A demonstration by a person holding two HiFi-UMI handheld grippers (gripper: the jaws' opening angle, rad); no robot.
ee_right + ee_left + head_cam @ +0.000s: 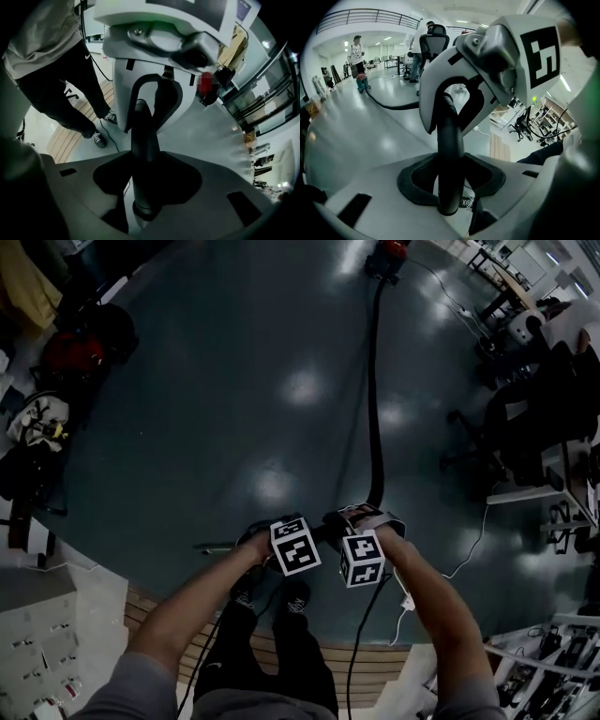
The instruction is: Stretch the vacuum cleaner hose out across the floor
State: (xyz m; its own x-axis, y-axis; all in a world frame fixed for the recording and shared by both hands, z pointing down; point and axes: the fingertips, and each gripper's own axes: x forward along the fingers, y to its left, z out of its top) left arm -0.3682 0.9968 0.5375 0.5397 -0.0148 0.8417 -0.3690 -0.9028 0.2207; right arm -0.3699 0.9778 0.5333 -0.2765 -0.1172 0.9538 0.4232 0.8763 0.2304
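The black vacuum hose (375, 381) runs in a nearly straight line over the dark floor from the red vacuum cleaner (386, 251) at the far end down to my hands. Its stiff black end tube (450, 140) lies across between both grippers. My left gripper (267, 532) is shut on that tube, which sits in the dark notch of its jaws (451, 180). Right beside it, my right gripper (361, 519) is shut on the same tube (143, 140), facing the left one. In the left gripper view the hose (389, 104) curves back to the vacuum cleaner (362, 82).
Office chairs (497, 418) and desks stand at the right. Bags (75, 352) are piled at the left. A wooden strip (281, 634) and a white cable (469, 559) lie near my shoes (295, 596). A person (356, 51) stands by the vacuum cleaner.
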